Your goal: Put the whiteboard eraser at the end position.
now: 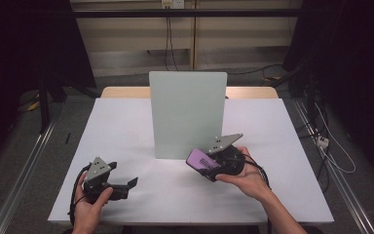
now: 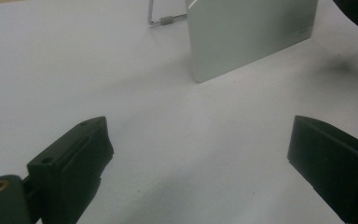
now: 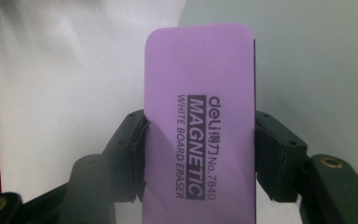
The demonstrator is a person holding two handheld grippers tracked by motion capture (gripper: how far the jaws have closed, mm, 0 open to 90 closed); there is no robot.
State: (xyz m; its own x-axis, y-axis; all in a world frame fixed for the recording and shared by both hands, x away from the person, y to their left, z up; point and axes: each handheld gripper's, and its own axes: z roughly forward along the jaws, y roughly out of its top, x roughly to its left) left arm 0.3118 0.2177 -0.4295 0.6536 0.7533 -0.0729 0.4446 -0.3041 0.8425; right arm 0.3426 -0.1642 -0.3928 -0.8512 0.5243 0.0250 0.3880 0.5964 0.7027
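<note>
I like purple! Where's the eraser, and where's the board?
eraser [image 3: 200,116], right gripper view, its purple printed face.
board [image 1: 187,114], high view, middle of its pale front.

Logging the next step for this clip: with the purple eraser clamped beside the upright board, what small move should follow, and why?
Probably ease the right gripper forward until the purple rectangular whiteboard eraser lies flat on the upright pale grey-green board. The jaws clamp the eraser's long edges, and it sits just short of the board's lower right corner. The left gripper rests open, apart.
</note>
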